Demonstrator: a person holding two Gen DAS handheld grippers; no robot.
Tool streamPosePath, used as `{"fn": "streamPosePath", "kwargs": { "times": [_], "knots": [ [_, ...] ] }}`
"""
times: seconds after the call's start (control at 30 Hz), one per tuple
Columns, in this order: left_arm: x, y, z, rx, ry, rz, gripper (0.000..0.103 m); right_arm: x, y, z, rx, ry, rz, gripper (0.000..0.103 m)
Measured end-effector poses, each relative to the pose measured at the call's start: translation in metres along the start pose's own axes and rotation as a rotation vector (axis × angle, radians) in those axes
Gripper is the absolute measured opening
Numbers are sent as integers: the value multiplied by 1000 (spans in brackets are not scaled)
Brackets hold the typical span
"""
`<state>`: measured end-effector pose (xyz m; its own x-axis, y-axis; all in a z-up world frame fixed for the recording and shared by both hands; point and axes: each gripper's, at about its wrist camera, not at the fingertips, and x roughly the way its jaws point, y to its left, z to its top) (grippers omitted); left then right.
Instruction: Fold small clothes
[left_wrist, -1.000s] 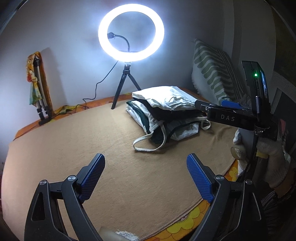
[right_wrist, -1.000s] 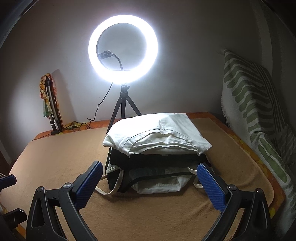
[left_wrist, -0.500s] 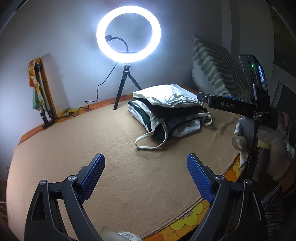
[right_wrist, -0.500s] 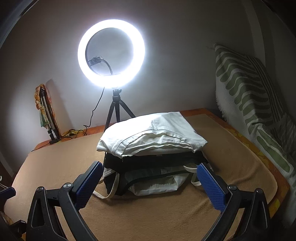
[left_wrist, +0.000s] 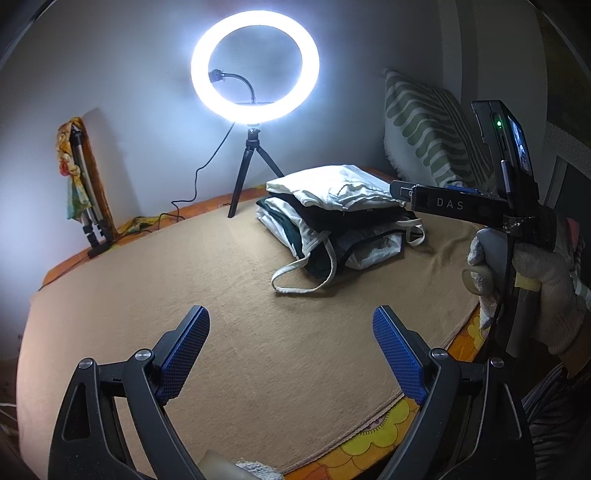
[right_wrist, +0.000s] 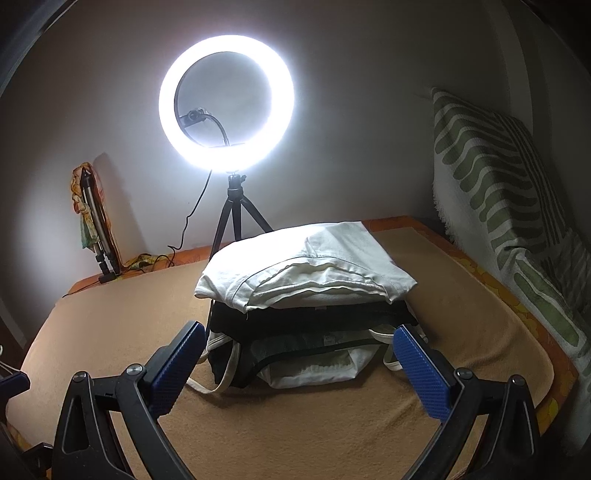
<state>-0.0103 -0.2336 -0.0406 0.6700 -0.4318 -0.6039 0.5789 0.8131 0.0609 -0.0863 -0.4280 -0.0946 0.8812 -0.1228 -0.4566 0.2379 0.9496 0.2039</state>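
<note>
Pile of clothes (right_wrist: 303, 306) sits toward the far right of the brown blanket (left_wrist: 229, 295), near the ring light's tripod (left_wrist: 255, 173). Top item, a white garment (right_wrist: 306, 266), lies folded flat; under it a black piece (right_wrist: 314, 317), and at the bottom a white-and-dark top (right_wrist: 314, 362) bunched up, its straps (left_wrist: 303, 273) trailing loose onto the blanket. Judgement: upper layers look done, the bottom one does not look neatly folded, so work may remain there; can't tell if more clothes wait out of view. Right gripper (right_wrist: 299, 354) is spread wide, holding nothing, low and just in front of the pile, jaws flanking its lower edge without touching. Left gripper (left_wrist: 291, 350) also spread wide and empty, over bare blanket well apart from the pile. Striped pillow (right_wrist: 498, 184) leans on the right wall; a folded tripod (left_wrist: 88, 206) stands far left.
</note>
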Motion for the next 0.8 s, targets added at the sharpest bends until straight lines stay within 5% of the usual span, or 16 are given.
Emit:
{"fn": "streamPosePath", "kwargs": {
  "times": [0.8],
  "knots": [
    [-4,-2,3,4,-14,8,90,3,6,-1,-15,4,17,103]
  ]
}}
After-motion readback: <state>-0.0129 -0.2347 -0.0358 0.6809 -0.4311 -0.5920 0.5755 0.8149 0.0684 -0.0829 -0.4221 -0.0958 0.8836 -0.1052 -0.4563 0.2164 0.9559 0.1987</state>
